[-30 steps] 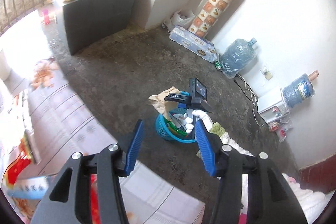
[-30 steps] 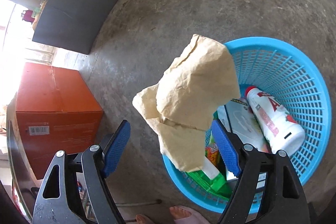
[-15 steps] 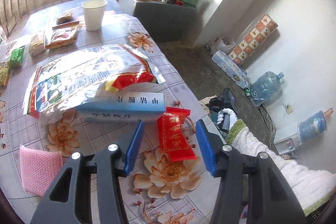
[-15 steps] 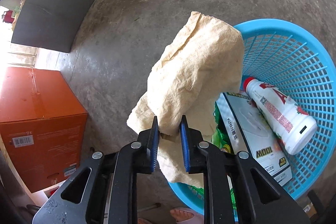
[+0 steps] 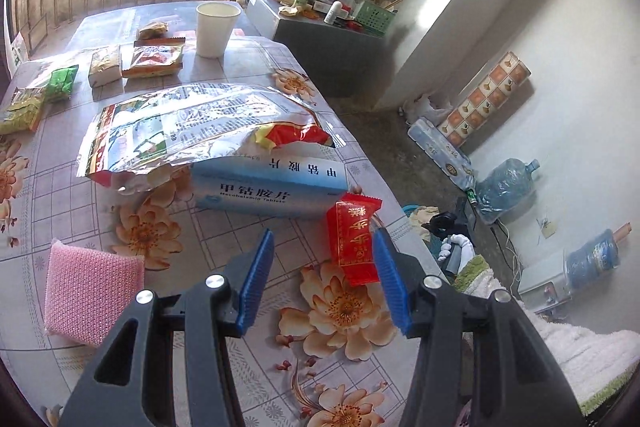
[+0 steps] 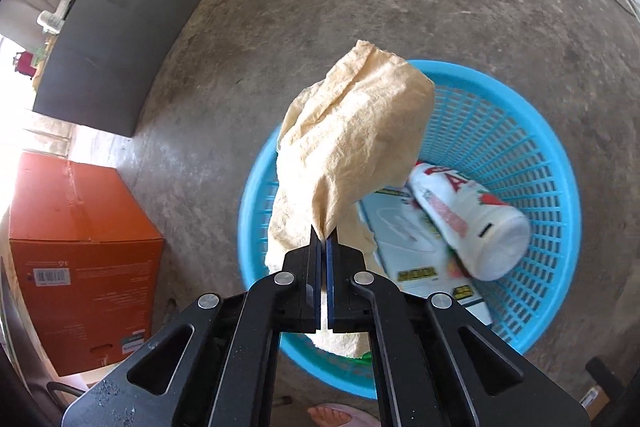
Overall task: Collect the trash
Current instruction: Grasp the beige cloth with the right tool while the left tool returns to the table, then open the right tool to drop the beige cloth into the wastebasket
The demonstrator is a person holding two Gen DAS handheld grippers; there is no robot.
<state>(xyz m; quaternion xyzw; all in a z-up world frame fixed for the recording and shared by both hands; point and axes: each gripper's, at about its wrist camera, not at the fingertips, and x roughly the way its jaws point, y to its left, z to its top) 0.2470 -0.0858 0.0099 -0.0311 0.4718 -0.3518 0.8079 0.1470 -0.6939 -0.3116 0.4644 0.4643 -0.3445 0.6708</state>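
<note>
Left wrist view: over the table [image 5: 248, 379], with its flowered cloth.
Left tongs [image 5: 324, 283]: spread wide, nothing between the 2 blue pads, holding nothing.
Red wrapper [image 5: 354, 241]: flat on the cloth, just beside the right-hand pad, near the table's edge.
Blue-and-white box [image 5: 272, 187]: beyond the wrapper, with a big silver foil bag [image 5: 192, 131] lying partly over it.
Pink sponge [image 5: 90, 297]: off to the left, apart from the rest.
Paper cup [image 5: 216, 29]: upright at the far end, small snack packets beside it.

Right wrist view: looking down at the concrete floor.
Right tongs [image 6: 323, 255]: pinched almost fully together on a crumpled tan paper [image 6: 352, 143], which hangs over the near rim of the basket.
Blue basket [image 6: 532, 163]: on the floor, holding 1 white bottle [image 6: 472, 223] on its side on top of a flat printed carton [image 6: 416, 251].
Orange box [image 6: 76, 255]: on the floor to the left, well apart from the basket.
</note>
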